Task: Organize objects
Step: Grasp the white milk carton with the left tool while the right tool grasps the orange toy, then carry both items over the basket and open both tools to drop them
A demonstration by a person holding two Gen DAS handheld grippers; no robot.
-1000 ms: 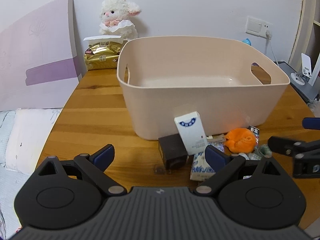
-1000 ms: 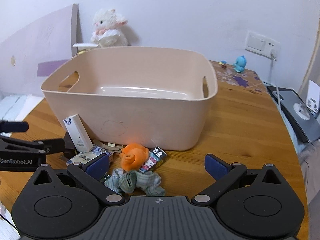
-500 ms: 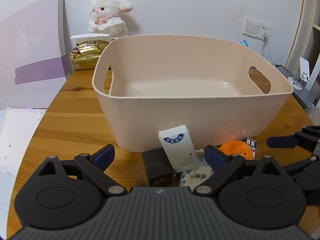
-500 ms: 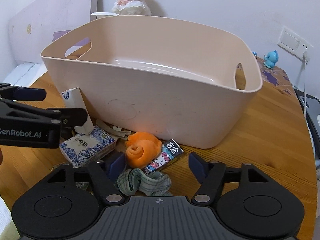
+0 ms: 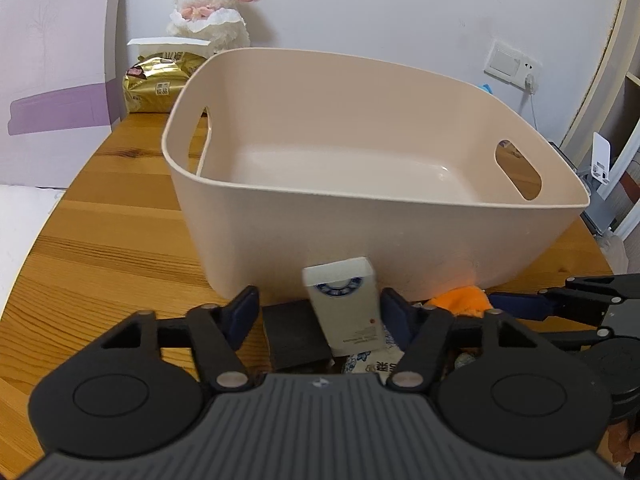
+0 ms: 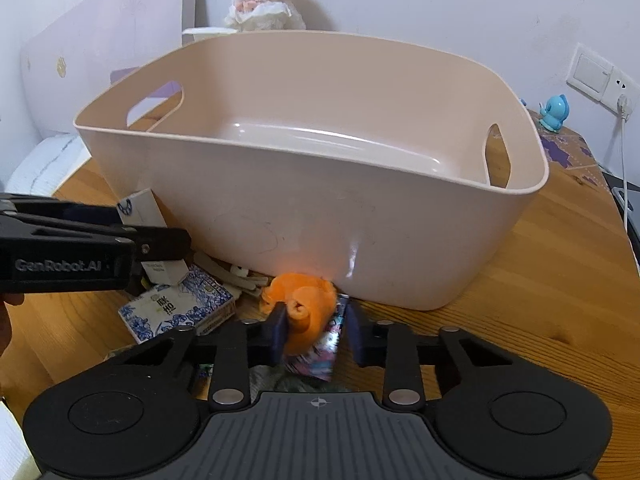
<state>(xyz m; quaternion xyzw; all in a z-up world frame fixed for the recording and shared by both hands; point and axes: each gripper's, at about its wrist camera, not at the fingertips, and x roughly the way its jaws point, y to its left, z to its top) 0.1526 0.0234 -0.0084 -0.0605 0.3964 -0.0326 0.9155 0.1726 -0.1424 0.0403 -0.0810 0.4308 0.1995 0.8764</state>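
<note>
Presently, the left gripper has its jaws closing around a small white upright carton and a black block; neither pad presses on them yet. The right gripper is closing too, its left pad against an orange plush toy, with a colourful printed packet also between the jaws. All lie on the wooden table, just before the empty beige plastic tub.
</note>
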